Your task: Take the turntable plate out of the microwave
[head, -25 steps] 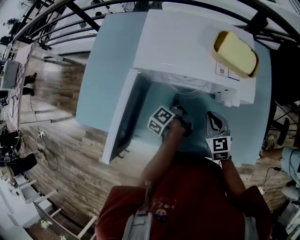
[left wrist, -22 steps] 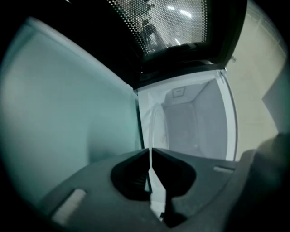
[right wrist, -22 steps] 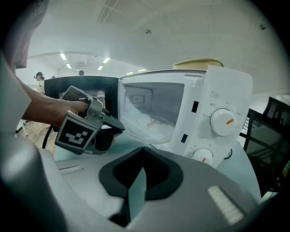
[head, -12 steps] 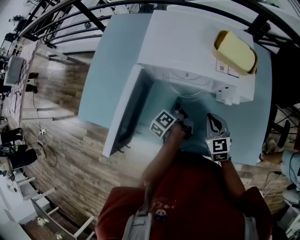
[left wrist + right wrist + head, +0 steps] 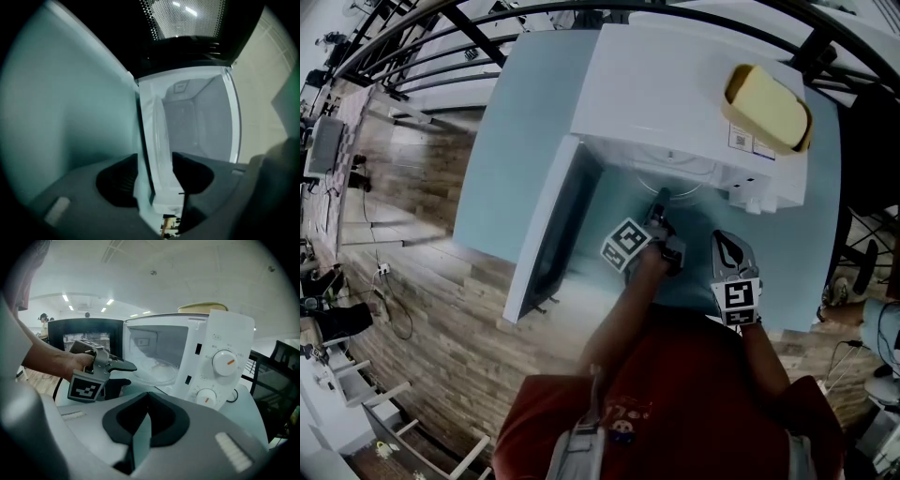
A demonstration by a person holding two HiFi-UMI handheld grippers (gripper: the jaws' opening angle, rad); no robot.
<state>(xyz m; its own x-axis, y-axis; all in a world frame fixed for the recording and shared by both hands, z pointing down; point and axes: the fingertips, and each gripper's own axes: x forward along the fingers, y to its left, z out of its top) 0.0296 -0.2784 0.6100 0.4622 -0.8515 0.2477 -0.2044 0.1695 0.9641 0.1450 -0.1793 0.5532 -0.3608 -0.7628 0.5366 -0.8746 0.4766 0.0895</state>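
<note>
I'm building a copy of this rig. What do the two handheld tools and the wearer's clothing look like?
Both the left tool and right tool are grey with black inner pads; each carries a cube of black-and-white square markers. The person wears a red top.

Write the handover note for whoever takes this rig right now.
Left claw: open, its jaws have just been opening; the near rim of the turntable plate seems to lie between them, ungripped.
Right claw: shut, empty, held back in front of the control panel.
Plate: inside the microwave, door open.
Done: door open, left claw at the rim.
Left: grip the rim and draw the plate out.
</note>
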